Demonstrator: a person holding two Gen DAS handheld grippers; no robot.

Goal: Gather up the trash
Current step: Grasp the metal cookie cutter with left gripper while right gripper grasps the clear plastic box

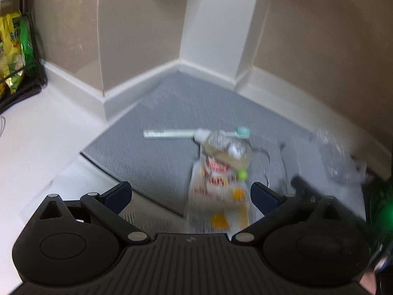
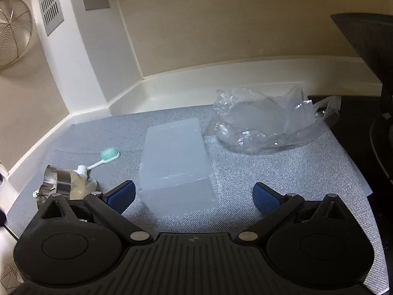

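1. Ahead of the left gripper (image 1: pixel 191 194), on the grey mat (image 1: pixel 152 152), a squeezed tube (image 1: pixel 218 186) lies lengthwise, its crumpled foil end farther from the camera and its printed body running back between the fingers. The jaws stand wide apart, nothing between the pads pressed; the tube sits nearer the right finger than the left.
2. Beyond the tube, a toothbrush (image 1: pixel 176 133) lies crosswise, its green head touching or just over the tube's far end. The view is blurred, so the contact cannot be settled.
3. Ahead of the right gripper (image 2: pixel 194 194), a frosted box (image 2: pixel 175 162) sits on the mat, its near end between the open fingers, closer to the left pad. These jaws are also spread and grip nothing.
4. Beyond the box and to its right lies a crumpled clear bag (image 2: pixel 267 127), mouth ruffled and partly open; it looks like the likely receptacle for the trash, though that is a judgement.
5. Off to the right gripper's left, the tube and toothbrush show again near the mat's edge.
6. Both grippers appear lined up for a pick: the left on the tube, the right on the box. Nothing has yet been collected.
7. The tube is soft and flat, so a low, centred pinch would suit it.
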